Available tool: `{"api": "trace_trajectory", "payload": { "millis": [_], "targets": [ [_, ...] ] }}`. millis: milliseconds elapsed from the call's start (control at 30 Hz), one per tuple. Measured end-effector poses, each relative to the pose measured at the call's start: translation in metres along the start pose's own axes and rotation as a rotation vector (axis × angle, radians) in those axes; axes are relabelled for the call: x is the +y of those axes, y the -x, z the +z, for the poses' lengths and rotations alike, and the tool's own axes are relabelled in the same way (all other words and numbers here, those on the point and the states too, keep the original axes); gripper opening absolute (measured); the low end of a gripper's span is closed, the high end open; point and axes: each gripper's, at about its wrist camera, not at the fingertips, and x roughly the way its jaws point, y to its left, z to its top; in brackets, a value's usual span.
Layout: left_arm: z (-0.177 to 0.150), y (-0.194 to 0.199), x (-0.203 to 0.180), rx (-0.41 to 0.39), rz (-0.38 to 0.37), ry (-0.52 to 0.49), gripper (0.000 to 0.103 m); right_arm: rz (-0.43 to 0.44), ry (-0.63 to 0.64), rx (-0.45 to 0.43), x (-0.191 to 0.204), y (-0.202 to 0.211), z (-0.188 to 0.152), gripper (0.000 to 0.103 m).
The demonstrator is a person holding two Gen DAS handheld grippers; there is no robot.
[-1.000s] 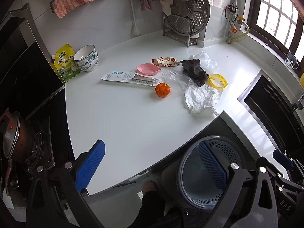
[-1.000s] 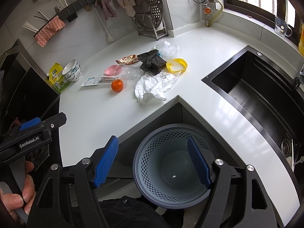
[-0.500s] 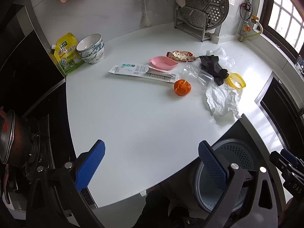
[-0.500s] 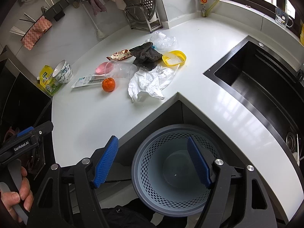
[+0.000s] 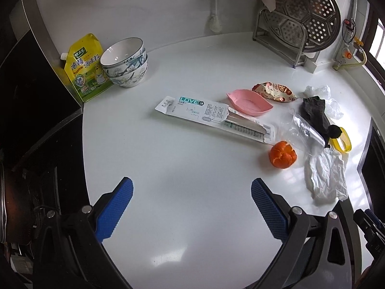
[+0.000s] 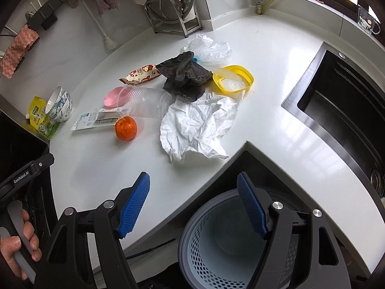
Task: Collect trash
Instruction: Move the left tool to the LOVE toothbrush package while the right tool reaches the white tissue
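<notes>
Trash lies on the white counter [image 5: 180, 159]: a long white package [image 5: 211, 118], an orange peel ball [image 5: 282, 154] [image 6: 125, 128], crumpled white paper [image 5: 324, 178] [image 6: 199, 125], a clear plastic cup [image 6: 144, 102], a snack wrapper [image 5: 274, 91] [image 6: 140, 73], a clear bag [image 6: 209, 48] and a yellow lid [image 6: 234, 79]. A dark rag [image 6: 184, 74] lies among them. My left gripper [image 5: 191, 210] hovers open over bare counter, short of the package. My right gripper [image 6: 192, 207] stands open at the counter's front edge, above the grey perforated bin [image 6: 216, 252].
Stacked bowls [image 5: 125, 63] and a yellow pouch [image 5: 85, 68] stand at the back left beside a dark stove. A pink dish [image 5: 249, 102] sits behind the package. A steel rack [image 5: 303, 24] stands at the back wall. A black sink [image 6: 344, 110] is sunk in at the right.
Both grippers have moved forward toward the counter. My left one now hangs over the counter instead of the bin; my right one has come closer to the crumpled paper.
</notes>
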Motion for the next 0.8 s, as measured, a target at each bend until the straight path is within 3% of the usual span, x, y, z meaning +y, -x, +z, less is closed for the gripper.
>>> {"api": "trace_trajectory", "payload": {
  "millis": [300, 600, 700, 767, 800],
  "targets": [
    [0.043, -0.048, 0.007, 0.01, -0.024, 0.064, 0.097, -0.089, -0.072, 0.02, -0.001, -0.058, 0.034, 0.072],
    [0.065, -0.082, 0.008, 0.022, 0.04, 0.096, 0.097, -0.148, -0.099, 0.059, -0.006, -0.095, 0.038, 0.071],
    [0.072, -0.093, 0.008, 0.036, 0.045, 0.124, 0.097, -0.157, -0.085, 0.068, -0.001, -0.1, 0.036, 0.051],
    [0.076, -0.1, 0.006, 0.049, 0.042, 0.141, 0.097, -0.158, -0.07, 0.061, 0.002, -0.101, 0.036, 0.044],
    [0.078, -0.103, 0.005, 0.052, 0.039, 0.149, 0.097, -0.154, -0.065, 0.064, 0.003, -0.101, 0.037, 0.035]
  ]
}}
